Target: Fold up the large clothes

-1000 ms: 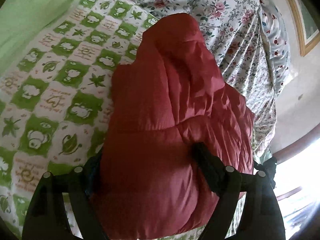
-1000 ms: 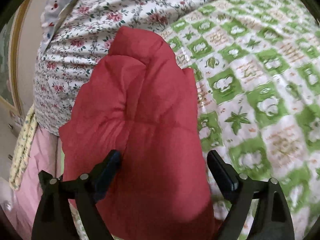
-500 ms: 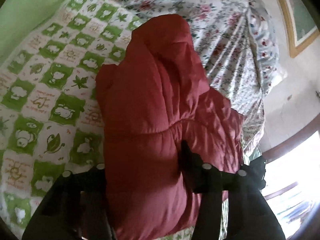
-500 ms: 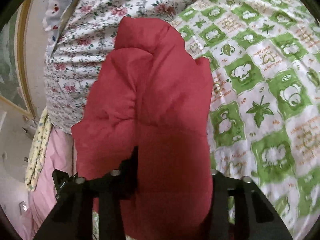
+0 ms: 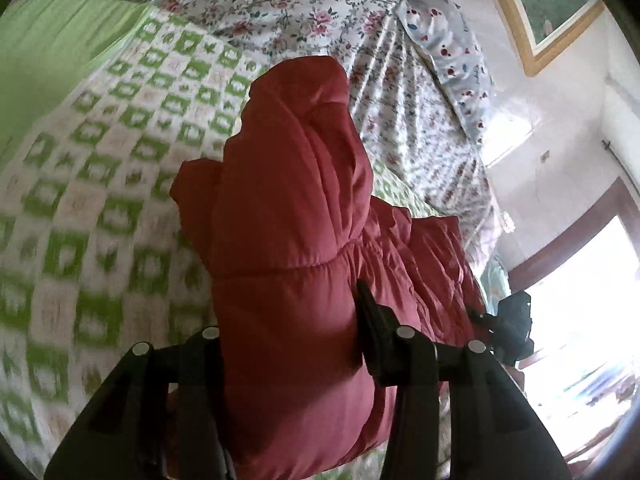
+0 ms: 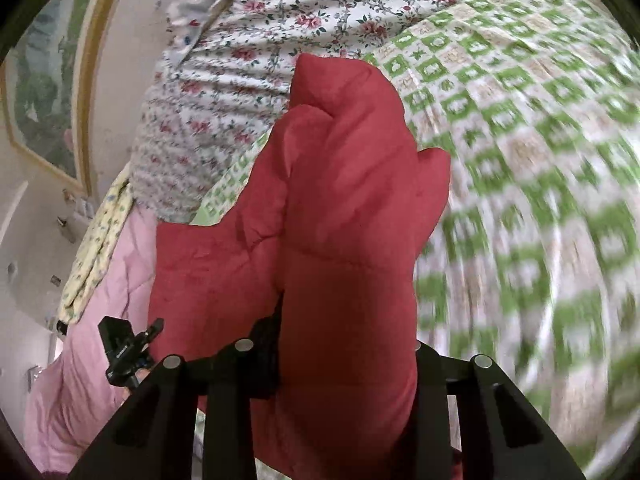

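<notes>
Item: red quilted puffer jacket (image 5: 288, 248), bulky and slippery-looking, bunched in thick rolls. Location: on the bed, over the green-and-white checked quilt (image 5: 100, 184), its far end toward the rose-print floral sheet (image 5: 320, 8); the near end sits between the fingers of both tools.

Left tool (image 5: 290, 344): pinching a fat fold of the jacket's near edge; the right finger presses into the padding, the left finger is largely hidden behind the cloth.

Right tool (image 6: 344, 356): likewise closed onto a thick fold of the same jacket (image 6: 344, 208); the left finger is buried in a crease, the right finger covered by fabric.

Other contents: pink padded blanket (image 6: 92, 340) at the bed's edge, blue-spotted pillow (image 5: 444, 40), gilt-framed picture (image 5: 544, 12) on the wall, bright window (image 5: 588, 320).

Condition: the quilt shows motion blur in both views, so the jacket is judged to be in transit. Whether the near end is clear of the bed cannot be told.

Risks:
- Slip. Puffy filling compresses and smooth shell cloth may slide out of a pinch, most likely under a fast pull.
- Uneven fold. If one tool leads the other, the edge will land skewed.
- Spring-back. Trapped air may reopen the fold unless pressed flat.
- Drag. The trailing part may snag and rumple the quilt.
</notes>
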Demonstrator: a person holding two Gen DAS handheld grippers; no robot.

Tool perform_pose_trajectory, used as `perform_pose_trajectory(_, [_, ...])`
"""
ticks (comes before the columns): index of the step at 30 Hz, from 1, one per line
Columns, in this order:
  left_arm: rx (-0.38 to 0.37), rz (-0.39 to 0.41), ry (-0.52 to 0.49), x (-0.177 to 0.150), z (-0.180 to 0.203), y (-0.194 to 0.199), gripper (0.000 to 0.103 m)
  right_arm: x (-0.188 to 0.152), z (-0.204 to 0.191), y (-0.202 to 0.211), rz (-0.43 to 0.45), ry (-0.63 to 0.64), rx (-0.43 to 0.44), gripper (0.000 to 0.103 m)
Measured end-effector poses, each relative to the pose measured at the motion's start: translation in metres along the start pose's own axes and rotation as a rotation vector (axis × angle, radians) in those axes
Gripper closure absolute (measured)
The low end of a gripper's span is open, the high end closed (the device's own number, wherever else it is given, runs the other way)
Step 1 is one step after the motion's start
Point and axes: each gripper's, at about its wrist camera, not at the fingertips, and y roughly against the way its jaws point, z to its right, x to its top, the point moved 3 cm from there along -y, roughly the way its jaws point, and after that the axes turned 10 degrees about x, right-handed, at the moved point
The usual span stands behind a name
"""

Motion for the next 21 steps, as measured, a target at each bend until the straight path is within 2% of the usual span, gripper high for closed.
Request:
perform_pose_trajectory(4, [0.003, 0.0, -0.005, -0.024, 0.001, 0.015, 0.061, -0.031, -0.005, 0.015, -0.006, -0.001, 0.005, 0.069])
perform_pose_trajectory(12, [0.034, 0.0, -0.018, -0.055, -0.007, 0.03, 0.061, -0.061, -0.007, 0.025, 0.013, 0.005, -0.001, 0.068])
perform_pose_trajectory(15, [0.082, -0.005, -0.026, -0.06, -0.013, 0.025, 0.061, -0.066, -0.001, 0.025, 0.022, -0.011, -0.004, 0.066])
perform_pose_trajectory(18, [0.192, 0.008, -0.058, -0.062, -0.017, 0.016, 0.061, -0.067, 0.007, 0.022, 0.031, -0.019, -0.031, 0.06])
perform_pose_trajectory(21, [0.226, 0.024, -0.057, -0.061, -0.019, 0.008, 0.06, -0.064, 0.015, 0.019, 0.052, -0.024, -0.047, 0.057])
